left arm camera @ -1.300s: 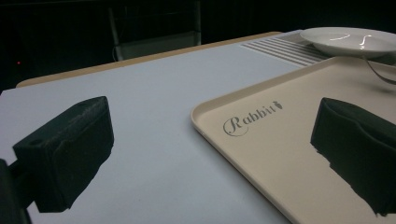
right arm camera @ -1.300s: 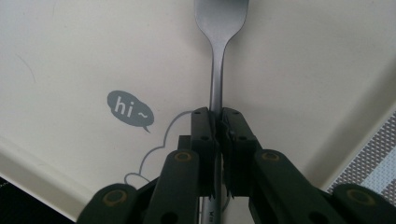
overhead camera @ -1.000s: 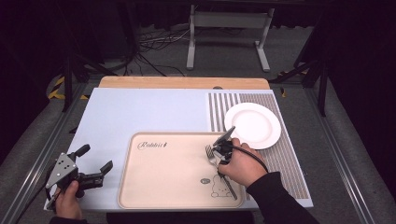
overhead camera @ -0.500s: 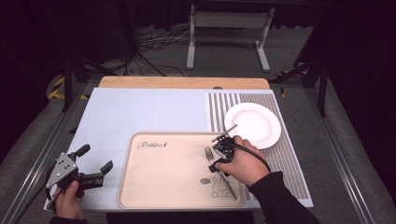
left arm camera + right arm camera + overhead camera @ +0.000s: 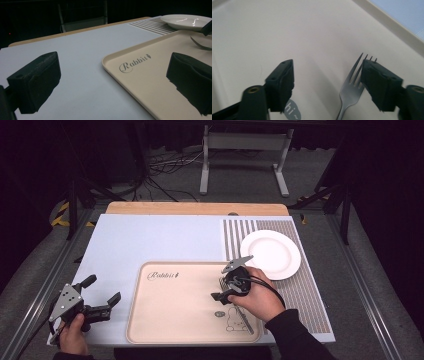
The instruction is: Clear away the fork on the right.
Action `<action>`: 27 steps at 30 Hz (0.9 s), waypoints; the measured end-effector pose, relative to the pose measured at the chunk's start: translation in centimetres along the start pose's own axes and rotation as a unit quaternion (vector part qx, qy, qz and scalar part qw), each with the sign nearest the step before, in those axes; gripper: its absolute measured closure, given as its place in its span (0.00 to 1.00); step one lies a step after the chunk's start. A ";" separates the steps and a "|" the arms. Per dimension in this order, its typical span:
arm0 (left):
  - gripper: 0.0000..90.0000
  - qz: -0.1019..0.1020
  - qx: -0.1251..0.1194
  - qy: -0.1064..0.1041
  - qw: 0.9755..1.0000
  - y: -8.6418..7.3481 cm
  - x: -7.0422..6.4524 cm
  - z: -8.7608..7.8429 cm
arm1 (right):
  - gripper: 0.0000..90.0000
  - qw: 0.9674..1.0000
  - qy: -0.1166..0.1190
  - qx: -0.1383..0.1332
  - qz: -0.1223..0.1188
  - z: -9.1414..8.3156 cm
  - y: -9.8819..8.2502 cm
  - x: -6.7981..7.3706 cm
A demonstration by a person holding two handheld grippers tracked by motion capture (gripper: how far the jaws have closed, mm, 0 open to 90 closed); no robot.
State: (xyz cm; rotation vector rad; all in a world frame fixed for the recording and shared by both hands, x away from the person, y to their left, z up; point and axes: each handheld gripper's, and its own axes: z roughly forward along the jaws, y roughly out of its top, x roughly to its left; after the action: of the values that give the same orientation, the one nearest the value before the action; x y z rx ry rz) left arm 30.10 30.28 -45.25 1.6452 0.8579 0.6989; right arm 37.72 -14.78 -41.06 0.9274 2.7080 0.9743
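Right gripper: low over beige tray, beside fork.
Left gripper: jaws apart, at mat's near-left corner.
White plate: on striped mat section.

Both grippers are black. The left gripper carries a grey three-cornered plate. The right gripper trails a black cable over a dark sleeve.

A tray lies on the near middle of the surface. A fork lies on the tray's right part, tines toward the far side. A plate sits just beyond the tray's far right corner. The right gripper hangs over the fork; the left gripper is left of the tray, at the near left edge.
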 end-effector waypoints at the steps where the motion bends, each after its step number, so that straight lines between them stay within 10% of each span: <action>1: 0.00 0.000 0.000 0.000 1.000 0.0 0.0 0.0 | 0.44 1.000 0.004 0.005 -0.004 0.1 -0.1 0.0; 9: 0.00 0.001 0.002 -0.001 1.000 0.0 0.0 0.0 | 0.87 0.999 -0.008 0.031 -0.041 0.8 -0.8 -0.2; 27: 0.00 0.002 0.002 -0.002 1.000 0.0 0.0 0.0 | 1.00 0.994 -0.028 0.080 -0.062 1.5 -1.3 -0.3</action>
State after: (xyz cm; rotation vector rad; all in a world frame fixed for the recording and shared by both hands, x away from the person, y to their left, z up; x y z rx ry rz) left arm 30.10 30.28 -45.22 1.6522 0.8538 0.6982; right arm 37.74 -14.88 -43.02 0.7864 2.7892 0.7055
